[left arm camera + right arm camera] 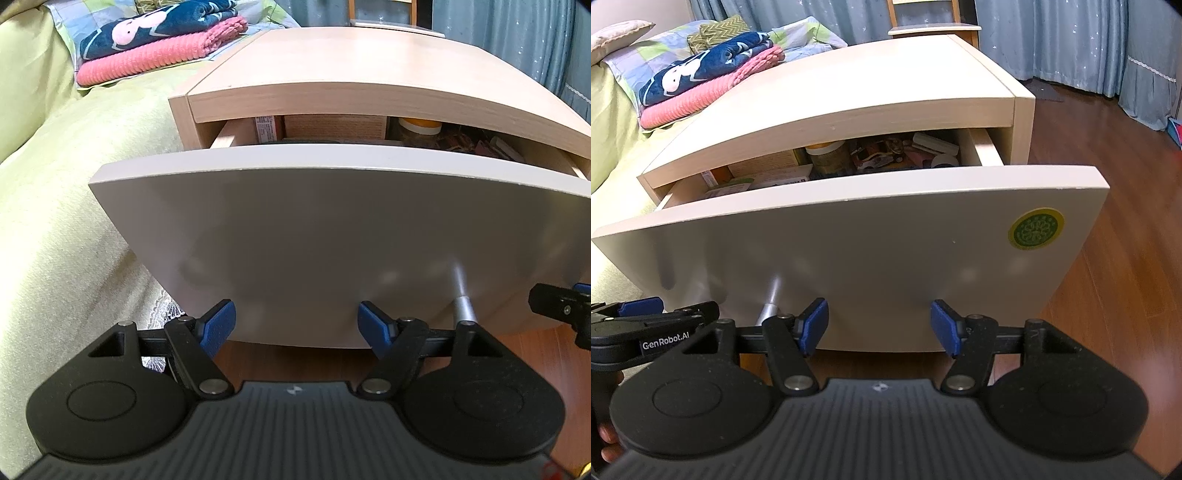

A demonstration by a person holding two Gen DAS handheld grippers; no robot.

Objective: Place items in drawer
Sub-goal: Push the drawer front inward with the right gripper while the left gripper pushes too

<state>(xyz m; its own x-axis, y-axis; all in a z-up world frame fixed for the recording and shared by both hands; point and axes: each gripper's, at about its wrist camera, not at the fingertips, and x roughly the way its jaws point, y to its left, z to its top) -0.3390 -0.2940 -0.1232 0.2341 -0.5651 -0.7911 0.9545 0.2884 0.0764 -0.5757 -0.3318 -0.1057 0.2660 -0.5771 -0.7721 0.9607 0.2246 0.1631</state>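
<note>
Two spread grippers, left gripper [296, 325], right gripper [879, 326], part-open drawer [849, 236], wood floor [1108, 295], perhaps bed [55, 166]

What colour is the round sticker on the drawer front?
Green sticker with a yellow rim, seen in the right wrist view.

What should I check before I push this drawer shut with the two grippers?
1. Left gripper empty and open: ok.
2. Right gripper empty and open: ok.
3. Drawer partly pulled out: ok.
4. Contents sit below the cabinet top: cannot tell, the jar looks tall.
5. Metal handle clear of both grippers: ok.
6. All items already placed inside: cannot tell.
</note>
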